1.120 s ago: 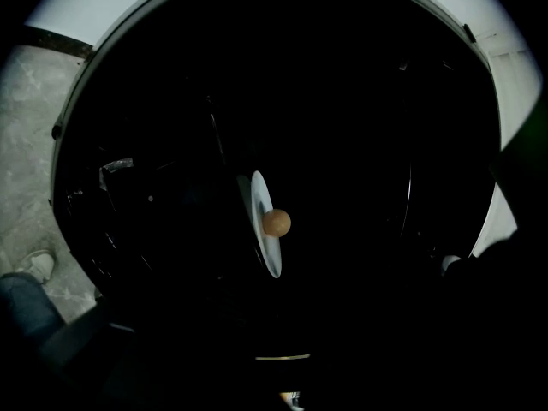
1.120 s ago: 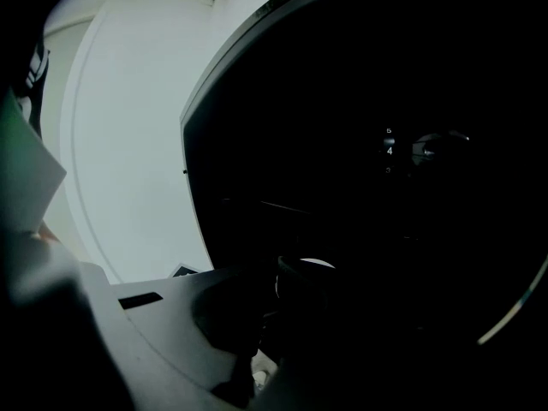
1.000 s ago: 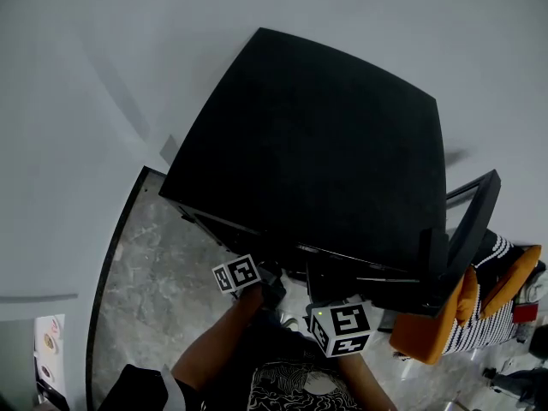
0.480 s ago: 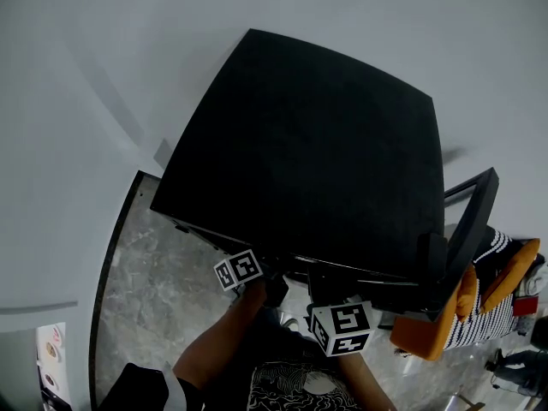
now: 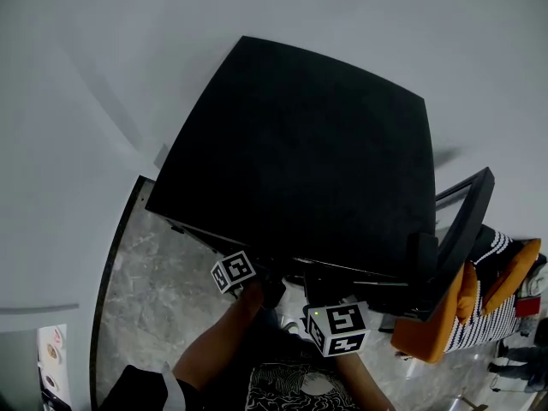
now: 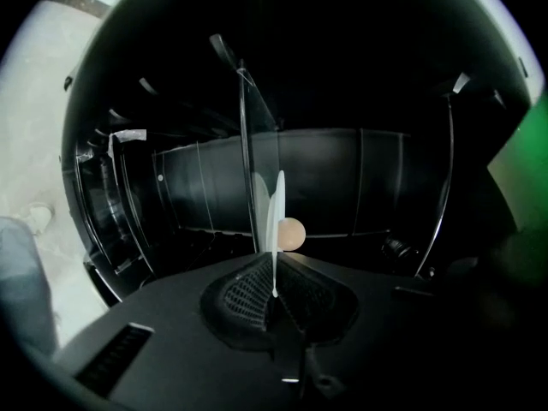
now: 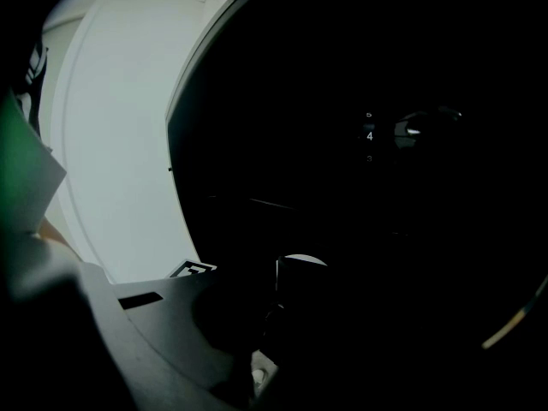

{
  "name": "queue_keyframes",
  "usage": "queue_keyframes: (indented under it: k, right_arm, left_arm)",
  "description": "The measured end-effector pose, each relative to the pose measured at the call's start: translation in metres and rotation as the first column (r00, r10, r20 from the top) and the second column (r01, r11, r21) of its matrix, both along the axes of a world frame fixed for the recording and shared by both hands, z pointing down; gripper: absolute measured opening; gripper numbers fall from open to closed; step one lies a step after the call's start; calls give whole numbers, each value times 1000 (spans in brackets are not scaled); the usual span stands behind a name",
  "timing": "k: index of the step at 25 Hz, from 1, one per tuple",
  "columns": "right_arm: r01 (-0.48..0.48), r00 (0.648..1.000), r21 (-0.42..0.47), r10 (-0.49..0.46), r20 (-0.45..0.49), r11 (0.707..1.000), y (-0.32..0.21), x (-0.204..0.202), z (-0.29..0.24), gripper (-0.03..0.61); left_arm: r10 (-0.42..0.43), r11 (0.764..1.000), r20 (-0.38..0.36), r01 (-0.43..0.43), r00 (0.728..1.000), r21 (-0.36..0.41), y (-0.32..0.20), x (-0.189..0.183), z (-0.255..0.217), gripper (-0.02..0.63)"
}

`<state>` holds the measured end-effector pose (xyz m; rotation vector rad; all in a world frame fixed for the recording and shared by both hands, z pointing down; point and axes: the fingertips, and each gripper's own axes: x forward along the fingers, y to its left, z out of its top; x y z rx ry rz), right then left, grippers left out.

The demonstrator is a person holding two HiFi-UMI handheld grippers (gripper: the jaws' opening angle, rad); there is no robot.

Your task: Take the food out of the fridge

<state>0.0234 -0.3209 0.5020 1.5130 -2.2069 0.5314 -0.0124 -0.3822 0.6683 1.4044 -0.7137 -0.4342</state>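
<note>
**Grippers at the mouth of the black fridge**

Fridge (image 5: 308, 152) fills the head view, a black cabinet seen from above, backed against a grey wall (image 5: 103, 50). A black panel (image 5: 467, 221) juts out from its right front corner. Marbled grey floor (image 5: 154, 298) runs along its left side. An orange cushion with striped cloth (image 5: 479, 311) lies low at the right.

The person's forearm (image 5: 214, 341) reaches toward the fridge's front edge. The left gripper (image 6: 274, 217) points into the dark interior, its pale jaw tips pressed flat together with nothing between them. A clear upright pane (image 6: 243, 144) rises just left of the tips, and the curved back wall (image 6: 342, 178) lies beyond.

The right gripper (image 5: 336, 329) hangs at the front edge, near the left one. Its own view is almost black, so its jaws cannot be read. A small lit digit (image 7: 369, 135) glows in that dark.

A pale round food item (image 6: 293, 234), egg-like, sits low inside the fridge, just behind and right of the left jaw tips.
</note>
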Motion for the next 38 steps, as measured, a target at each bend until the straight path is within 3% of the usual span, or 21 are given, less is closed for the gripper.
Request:
queue_keyframes:
  k: [13,24,29,38]
  right_arm:
    - [67,995,18,-68,66,998,28,-5,-9,23]
    - [144,984,61,-150,95,988,76,-1,-23,23]
    - [187,976,86,-195,98,979,98,2,-30,23]
    - [267,955,107,-278,104,958,138,5,-37,23]
  left_arm:
    - [-112,991,-6,112,994,73,42,-29,-43,20]
    - [-233,965,-16,233,972,117,110,-41,-93,20]
    - [-292,945,-29,293,956,147,136,-40,-118,20]
    - [-398,887,-162,424,903,181,186,-35,-169,20]
